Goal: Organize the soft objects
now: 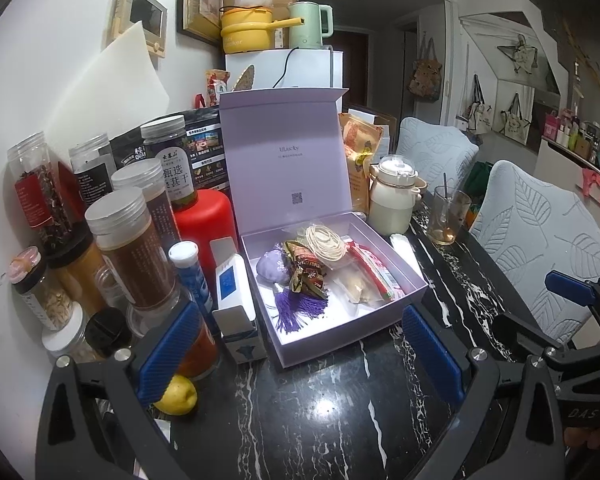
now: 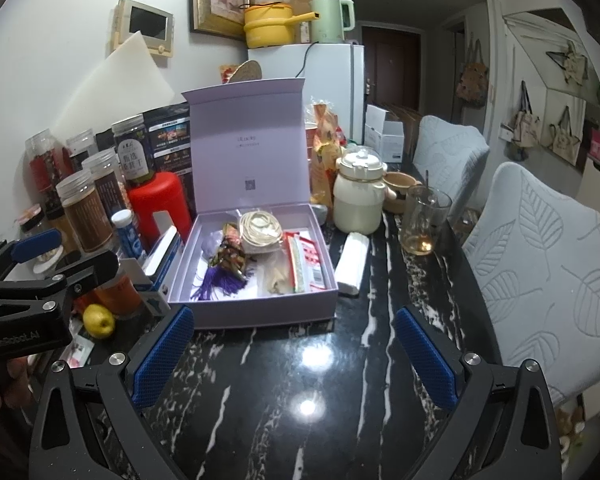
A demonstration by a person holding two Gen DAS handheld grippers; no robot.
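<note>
left wrist: filled lavender box (image 1: 388, 308)

Dim indoor light, sharp focus. Overhead lamps glare on the glossy table (image 2: 284, 360). Fisheye bends edges, corners black.

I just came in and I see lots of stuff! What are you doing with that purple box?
A person holds two grippers above the black marble table. The left gripper and right gripper are both open and empty. The lilac box stands open with its lid up. Inside lie a purple tassel, a coil of cord and some snack packets.
</note>
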